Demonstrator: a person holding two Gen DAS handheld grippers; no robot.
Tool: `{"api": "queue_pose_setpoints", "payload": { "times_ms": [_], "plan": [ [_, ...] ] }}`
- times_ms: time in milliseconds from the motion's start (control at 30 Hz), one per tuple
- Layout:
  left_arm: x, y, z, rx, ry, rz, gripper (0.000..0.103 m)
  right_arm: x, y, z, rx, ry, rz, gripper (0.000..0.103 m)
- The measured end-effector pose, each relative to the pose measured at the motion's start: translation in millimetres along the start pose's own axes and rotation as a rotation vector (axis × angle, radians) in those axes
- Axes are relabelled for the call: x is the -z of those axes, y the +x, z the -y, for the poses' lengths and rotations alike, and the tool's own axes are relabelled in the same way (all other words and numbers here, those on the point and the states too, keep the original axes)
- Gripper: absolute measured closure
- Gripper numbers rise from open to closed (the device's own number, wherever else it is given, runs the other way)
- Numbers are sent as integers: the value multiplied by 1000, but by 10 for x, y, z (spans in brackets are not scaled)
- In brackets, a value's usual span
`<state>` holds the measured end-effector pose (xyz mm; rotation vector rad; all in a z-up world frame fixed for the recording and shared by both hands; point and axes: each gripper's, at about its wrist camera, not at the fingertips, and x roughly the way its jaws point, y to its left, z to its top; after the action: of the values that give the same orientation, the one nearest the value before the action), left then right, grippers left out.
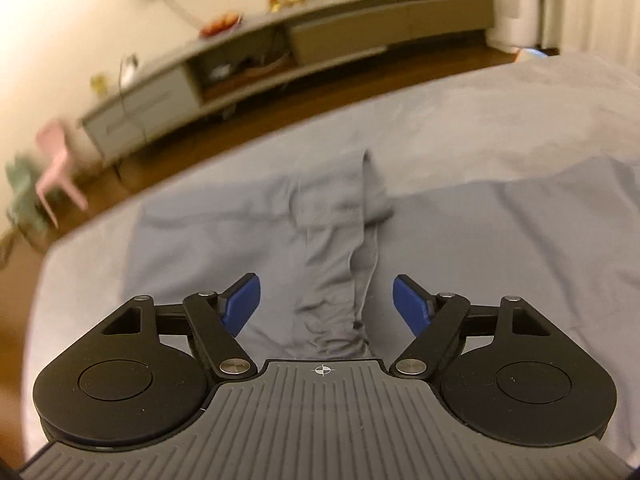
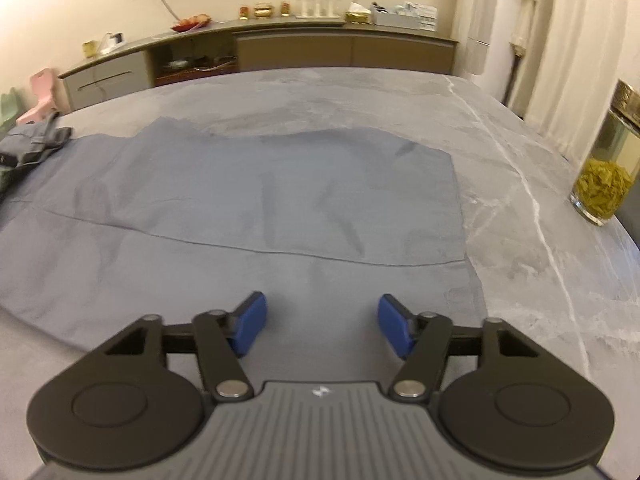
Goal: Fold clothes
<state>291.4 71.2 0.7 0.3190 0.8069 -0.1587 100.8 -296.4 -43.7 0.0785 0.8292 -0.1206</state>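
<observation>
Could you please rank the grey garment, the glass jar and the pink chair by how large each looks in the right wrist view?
1. grey garment
2. glass jar, though it is nearer
3. pink chair, far and partly hidden

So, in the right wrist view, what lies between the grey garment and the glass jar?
Only bare marbled grey tabletop lies between the grey garment and the glass jar. Nothing else rests there, as the right wrist view shows.

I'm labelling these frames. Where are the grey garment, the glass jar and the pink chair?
grey garment (image 2: 248, 184), right wrist view, flat middle of cloth.
glass jar (image 2: 606, 168), right wrist view, its side.
pink chair (image 1: 56, 164), left wrist view, backrest.
</observation>
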Motion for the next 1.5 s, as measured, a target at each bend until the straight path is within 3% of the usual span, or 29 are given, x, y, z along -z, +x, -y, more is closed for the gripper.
{"api": "queue_pose_setpoints", "payload": {
  "times_ms": [100,200,267,333,400,467,533,633,833,867,900,933,1033,1133,1300,1400,1500],
  "plan": [
    [19,-393,5,3,-18,59,34,-56,-153,-27,-100,43,50,41],
    [322,-847,-4,3,-92,141,26,-239,-188,-102,-265,121,49,40],
    [562,-1096,-72,32,-154,167,26,-432,-198,-380,-392,108,33,40],
    [840,-1241,-147,58,-233,153,26,-610,-147,-737,-528,108,-6,40],
    [1047,-1176,-245,87,-274,86,27,-813,21,-1172,-641,109,-67,40],
    [1179,-1111,-292,60,-261,48,27,-1015,269,-1693,-693,92,-110,40],
    [1289,-1065,-347,28,-255,29,29,-1193,577,-2154,-684,86,-142,39],
    [1430,-1119,-396,65,-267,41,29,-1443,1067,-2768,-641,86,-186,36],
    [1647,-1144,-398,165,-268,41,29,-1589,1797,-3155,-555,150,-217,39],
    [1666,-1152,-382,184,-262,45,29,-1600,1865,-3204,-549,143,-220,46],
    [1682,-1163,-369,203,-257,49,29,-1612,1913,-3269,-541,121,-217,72],
    [1687,-1188,-368,219,-257,57,29,-1625,1947,-3344,-532,90,-212,82],
    [1703,-1278,-358,263,-257,88,29,-1705,1783,-3489,-517,-36,-95,99],
    [1725,-1298,-359,274,-271,93,28,-1790,1487,-3519,-514,-83,73,99],
    [1738,-1306,-247,264,-255,81,28,-1631,1851,-3691,-285,-204,-58,94],
    [1743,-1345,-203,242,-232,91,28,-1592,1725,-3524,-319,-125,-84,85],
    [1726,-1379,-203,192,-214,118,27,-1463,1275,-3155,-387,-39,-25,74]
  ]
}}
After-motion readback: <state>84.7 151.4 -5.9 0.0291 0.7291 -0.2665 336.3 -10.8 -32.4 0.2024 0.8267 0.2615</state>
